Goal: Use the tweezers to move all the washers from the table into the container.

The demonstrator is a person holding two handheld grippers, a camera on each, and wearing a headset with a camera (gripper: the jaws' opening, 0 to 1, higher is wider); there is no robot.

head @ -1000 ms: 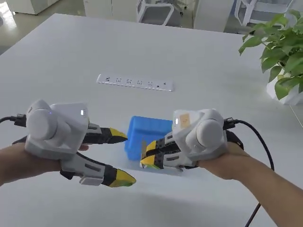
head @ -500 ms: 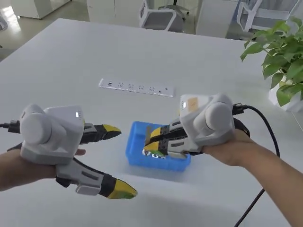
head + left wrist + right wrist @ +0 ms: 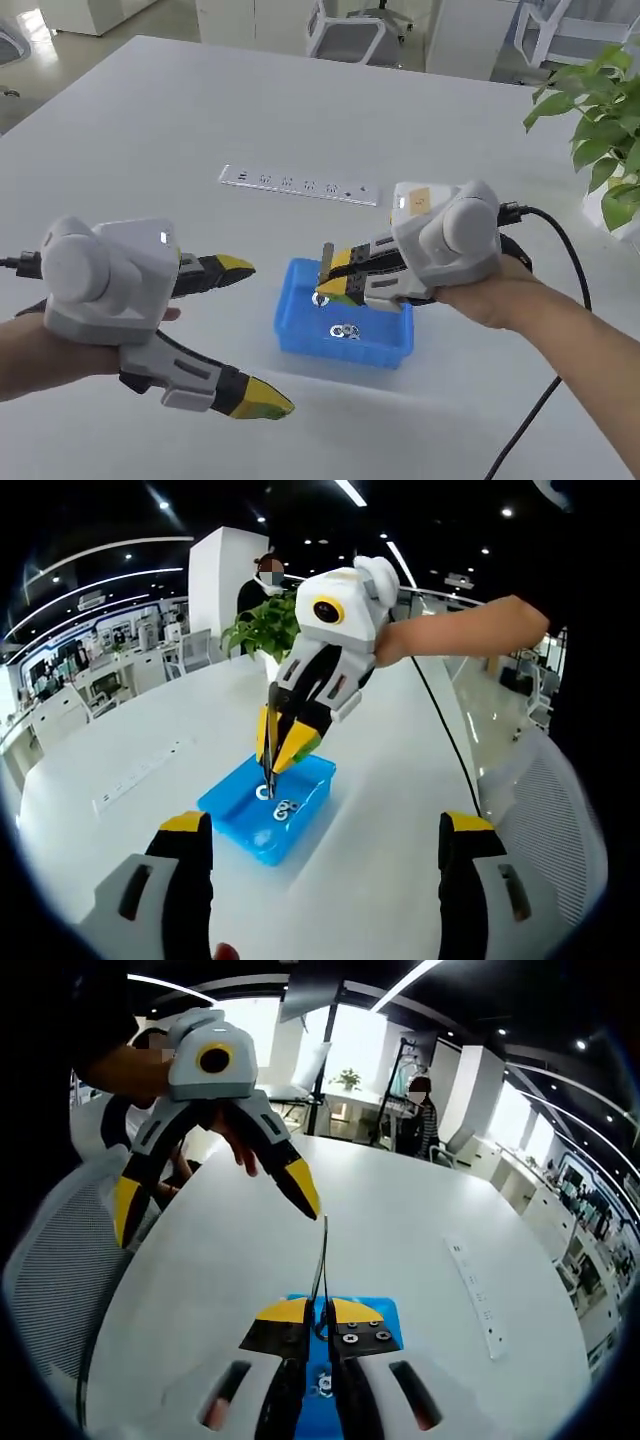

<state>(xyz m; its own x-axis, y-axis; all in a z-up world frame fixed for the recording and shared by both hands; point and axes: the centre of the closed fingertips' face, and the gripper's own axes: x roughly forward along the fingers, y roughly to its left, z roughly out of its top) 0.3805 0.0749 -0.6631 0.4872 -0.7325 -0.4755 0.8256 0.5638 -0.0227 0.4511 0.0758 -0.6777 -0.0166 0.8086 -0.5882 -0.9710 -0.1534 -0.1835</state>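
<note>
3 washers (image 3: 346,331), perhaps more, lie in the container (image 3: 330,352); right gripper (image 3: 335,288) clenches the tweezers (image 3: 268,777) over it to drop another; left gripper (image 3: 255,335) gapes idle.

An open-plan office. A wide white desk (image 3: 150,120) carries a power strip (image 3: 298,185), with a plant (image 3: 600,110) at its edge and swivel chairs (image 3: 350,30) behind it. The left gripper view shows rows of further desks (image 3: 70,705), a white pillar (image 3: 225,575) and ceiling strip lights (image 3: 350,492). In the right gripper view a mesh chair (image 3: 60,1260) stands near and a person (image 3: 418,1110) stands among the workstations.
</note>
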